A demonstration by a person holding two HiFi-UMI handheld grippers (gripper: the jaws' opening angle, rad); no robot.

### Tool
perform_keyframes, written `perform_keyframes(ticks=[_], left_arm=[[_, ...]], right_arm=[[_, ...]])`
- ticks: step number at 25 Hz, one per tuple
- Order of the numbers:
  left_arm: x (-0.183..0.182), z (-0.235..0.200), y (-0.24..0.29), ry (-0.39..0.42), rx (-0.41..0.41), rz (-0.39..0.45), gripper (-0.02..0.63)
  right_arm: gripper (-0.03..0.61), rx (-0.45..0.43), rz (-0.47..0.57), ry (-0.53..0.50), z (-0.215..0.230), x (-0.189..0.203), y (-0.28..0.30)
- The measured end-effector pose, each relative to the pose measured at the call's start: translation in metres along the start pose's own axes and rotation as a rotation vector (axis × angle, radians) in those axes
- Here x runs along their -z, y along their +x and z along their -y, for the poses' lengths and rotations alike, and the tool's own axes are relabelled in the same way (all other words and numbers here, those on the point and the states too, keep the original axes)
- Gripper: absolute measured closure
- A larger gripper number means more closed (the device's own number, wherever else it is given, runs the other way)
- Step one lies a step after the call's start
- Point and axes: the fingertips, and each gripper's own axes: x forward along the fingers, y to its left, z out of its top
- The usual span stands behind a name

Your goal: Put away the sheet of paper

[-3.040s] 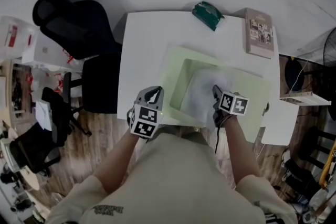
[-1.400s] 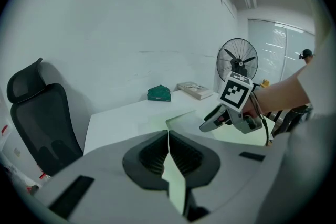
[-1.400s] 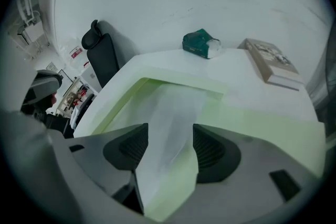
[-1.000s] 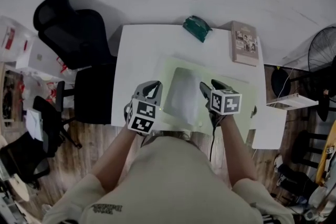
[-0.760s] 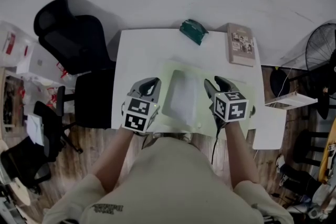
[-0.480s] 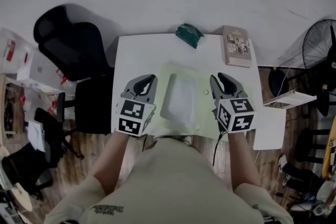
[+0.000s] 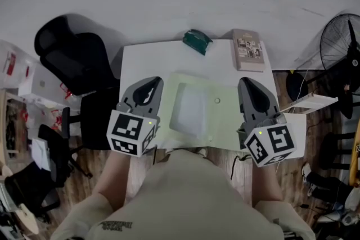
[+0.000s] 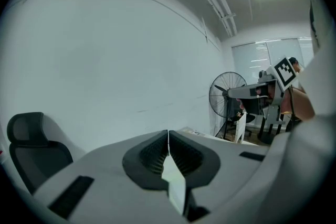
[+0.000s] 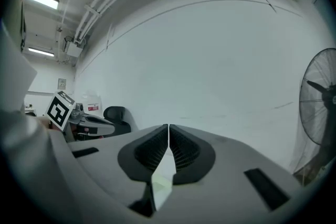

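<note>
left tongs (image 7: pixel 157 82) together, empty | right tongs (image 7: pixel 246 83) together, empty | sheet of paper (image 7: pixel 190 111) faint inside folder (image 7: pixel 228 121)

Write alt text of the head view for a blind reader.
The left gripper and right gripper, both shut and empty, hang above a white table; on it lies a pale green folder with the sheet of paper.

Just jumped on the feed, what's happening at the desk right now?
A person holds tongs in each hand above the white desk, touching nothing. The left tongs are shut and empty. The right tongs are closing fully, with nothing between them. The sheet of paper lies within the pale green folder mid-desk, apparently tucked inside. A green pouch and a book sit at the far edge.
</note>
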Motion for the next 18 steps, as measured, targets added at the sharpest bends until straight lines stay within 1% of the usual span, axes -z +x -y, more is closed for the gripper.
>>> perform_keyframes(ticks=[2, 4, 7, 11, 18], left_arm=[[-0.012, 0.004, -0.005, 0.027, 0.003, 0.023, 0.592], [-0.022, 0.009, -0.009, 0.055, 0.011, 0.042, 0.592], [-0.031, 0.018, -0.013, 0.073, 0.035, 0.065, 0.592], [-0.03, 0.025, -0.022, 0.079, 0.042, 0.074, 0.592], [-0.021, 0.028, -0.025, 0.074, 0.046, 0.049, 0.592]], right_arm=[[0.551, -0.003, 0.03, -0.009, -0.002, -0.01, -0.01], [0.555, 0.015, 0.064, -0.016, 0.001, -0.02, -0.019], [0.555, 0.029, 0.071, -0.027, 0.006, -0.026, -0.03], [0.555, 0.018, 0.052, -0.036, 0.001, -0.025, -0.039], [0.555, 0.005, 0.032, -0.028, -0.006, -0.018, -0.04]])
